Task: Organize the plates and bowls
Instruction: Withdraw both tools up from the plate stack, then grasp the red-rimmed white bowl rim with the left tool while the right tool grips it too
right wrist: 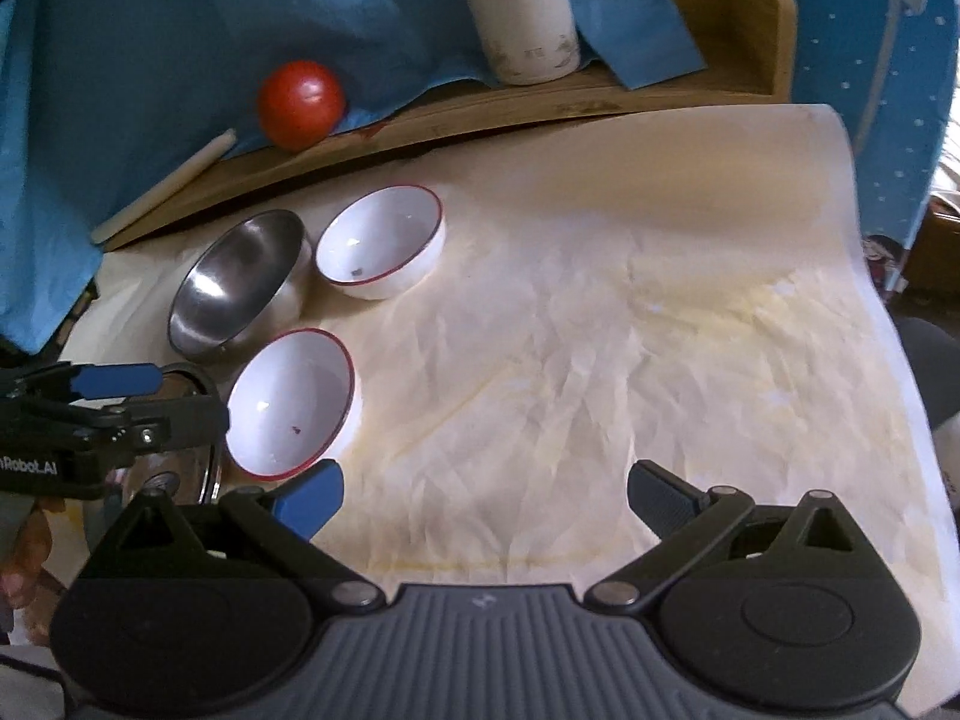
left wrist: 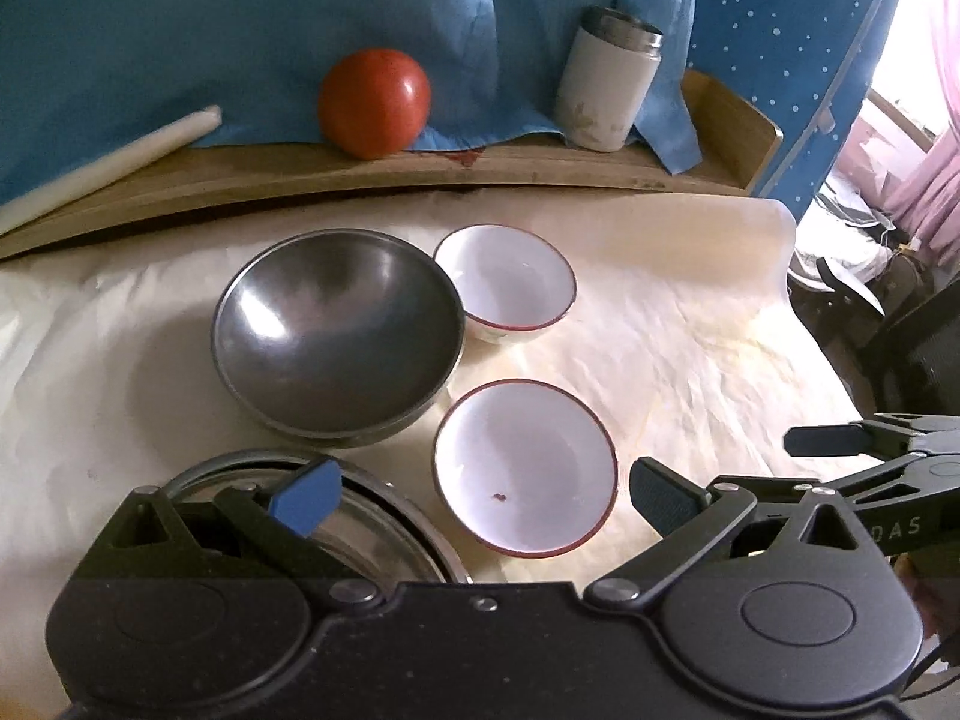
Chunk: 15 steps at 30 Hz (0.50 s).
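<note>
STEP: approach, nothing lifted yet | LEFT: left gripper [left wrist: 480, 495] jaws spread wide, empty, over near red-rimmed white bowl [left wrist: 525, 468] | RIGHT: right gripper [right wrist: 485, 498] jaws spread, empty, above bare cream-papered worktop [right wrist: 630, 360] | ITEMS: large steel bowl [left wrist: 339, 336], far red-rimmed white bowl [left wrist: 504, 276], flat steel plate [left wrist: 384, 516] clustered | NEXT: likely pinch near bowl's rim, nest it.

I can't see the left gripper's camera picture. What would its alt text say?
The open left gripper hovers over a paper-covered table holding a steel bowl, two red-rimmed white bowls and a metal plate. Behind, a tomato and white tumbler sit on a wooden shelf.
</note>
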Motion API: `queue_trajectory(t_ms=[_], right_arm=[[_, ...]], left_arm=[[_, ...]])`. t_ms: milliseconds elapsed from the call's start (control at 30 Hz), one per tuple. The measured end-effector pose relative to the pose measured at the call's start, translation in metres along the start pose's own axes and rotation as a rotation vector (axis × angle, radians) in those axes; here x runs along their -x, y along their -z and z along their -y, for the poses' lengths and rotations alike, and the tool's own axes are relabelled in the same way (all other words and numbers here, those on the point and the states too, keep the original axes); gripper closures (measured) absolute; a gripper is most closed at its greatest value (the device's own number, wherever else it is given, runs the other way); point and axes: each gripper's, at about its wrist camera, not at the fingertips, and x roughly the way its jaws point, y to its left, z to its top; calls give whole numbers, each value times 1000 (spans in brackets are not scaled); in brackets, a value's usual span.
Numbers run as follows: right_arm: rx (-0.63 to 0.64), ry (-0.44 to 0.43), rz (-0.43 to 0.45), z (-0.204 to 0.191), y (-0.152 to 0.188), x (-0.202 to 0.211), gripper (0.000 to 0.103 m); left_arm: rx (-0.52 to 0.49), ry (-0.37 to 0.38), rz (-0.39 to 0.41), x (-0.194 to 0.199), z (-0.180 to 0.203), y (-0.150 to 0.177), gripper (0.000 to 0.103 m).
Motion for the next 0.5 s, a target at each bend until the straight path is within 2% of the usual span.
queue_trajectory(t_ms=[267, 467, 500], right_arm=[[-8, -40, -8, 4, -7, -7, 1], [-11, -77, -17, -1, -12, -15, 6], [-8, -85, -20, -3, -14, -17, 9]], left_arm=[[4, 37, -32, -11, 1, -9, 15], [-11, 63, -63, -19, -2, -13, 32], [-15, 64, -72, -21, -2, -13, 39]])
